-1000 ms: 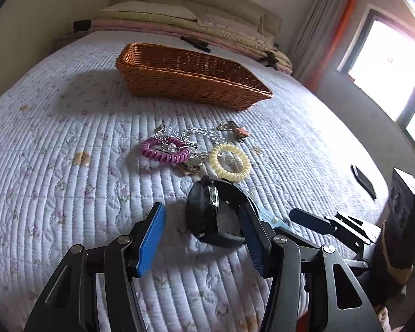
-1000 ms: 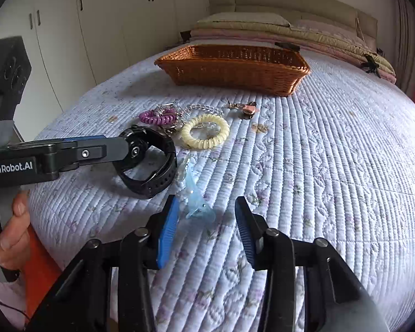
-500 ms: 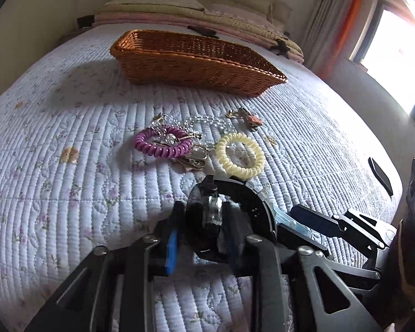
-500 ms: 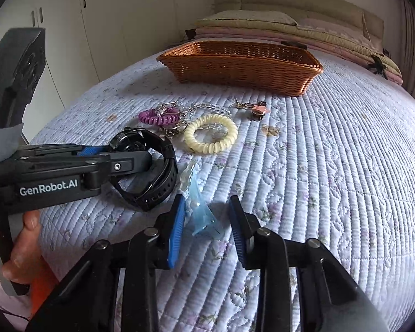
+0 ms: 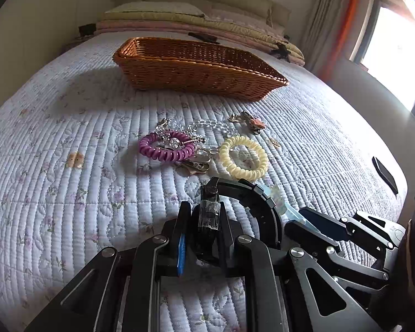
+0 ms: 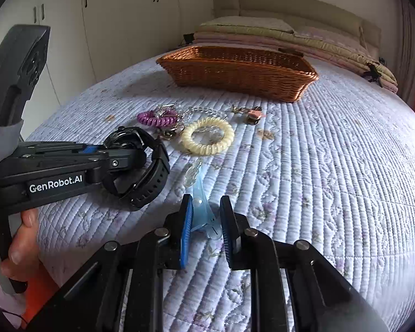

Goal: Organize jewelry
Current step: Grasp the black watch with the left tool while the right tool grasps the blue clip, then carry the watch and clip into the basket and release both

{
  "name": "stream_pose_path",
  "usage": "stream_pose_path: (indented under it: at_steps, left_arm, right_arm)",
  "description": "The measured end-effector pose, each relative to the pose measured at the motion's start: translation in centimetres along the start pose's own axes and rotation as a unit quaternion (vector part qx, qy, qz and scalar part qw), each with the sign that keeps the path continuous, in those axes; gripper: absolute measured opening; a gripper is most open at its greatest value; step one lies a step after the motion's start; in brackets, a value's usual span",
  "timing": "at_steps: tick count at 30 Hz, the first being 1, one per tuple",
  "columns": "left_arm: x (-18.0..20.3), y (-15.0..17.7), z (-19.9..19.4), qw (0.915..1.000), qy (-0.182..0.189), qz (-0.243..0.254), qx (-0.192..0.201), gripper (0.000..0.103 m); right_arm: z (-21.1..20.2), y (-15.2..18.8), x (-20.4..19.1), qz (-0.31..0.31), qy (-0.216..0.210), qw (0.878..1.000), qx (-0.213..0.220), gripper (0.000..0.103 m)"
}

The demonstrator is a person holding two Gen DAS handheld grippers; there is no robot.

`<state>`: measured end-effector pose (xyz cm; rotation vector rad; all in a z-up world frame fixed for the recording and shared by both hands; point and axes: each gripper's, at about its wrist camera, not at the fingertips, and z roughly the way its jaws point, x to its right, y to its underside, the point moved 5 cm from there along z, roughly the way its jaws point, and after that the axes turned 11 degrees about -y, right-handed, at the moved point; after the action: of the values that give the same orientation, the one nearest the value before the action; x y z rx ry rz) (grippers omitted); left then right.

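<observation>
My left gripper (image 5: 203, 221) is shut on a black watch (image 5: 246, 196) at the bed's near edge; it also shows in the right wrist view (image 6: 141, 171). My right gripper (image 6: 206, 213) is shut on a blue hair clip (image 6: 203, 210) lying on the quilt. Beyond them lie a purple coil bracelet (image 5: 166, 149), a cream coil bracelet (image 5: 243, 157), a clear bead chain (image 5: 213, 126) and a small pink charm (image 5: 253, 123). A brown wicker basket (image 5: 196, 69) stands further back and looks empty.
The bed is covered by a pale quilted spread (image 5: 69, 127). Folded blankets and a pillow (image 5: 179, 22) lie behind the basket. A dark flat object (image 5: 384, 174) lies near the bed's right edge. White wardrobes (image 6: 110, 22) stand at the left.
Both grippers have closed: the left one on the black watch, the right one on the blue hair clip. Both have moved slightly forward.
</observation>
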<state>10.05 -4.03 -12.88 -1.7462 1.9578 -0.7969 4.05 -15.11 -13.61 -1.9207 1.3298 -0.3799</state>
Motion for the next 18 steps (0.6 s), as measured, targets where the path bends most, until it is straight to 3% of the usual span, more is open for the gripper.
stream_pose_path:
  at_steps: [12,18]
  left_arm:
    - [-1.0,-1.6,-1.3,0.9995,0.005,-0.016,0.025,0.016]
    - [-1.4,-3.8,-2.8,0.9984,0.005,-0.021,0.053,0.016]
  right_arm:
    - [-2.4,-2.0,1.6,0.024,0.016,0.999,0.035,0.021]
    - [-4.0,-4.7,2.1,0.03,0.021,0.997,0.064,0.021]
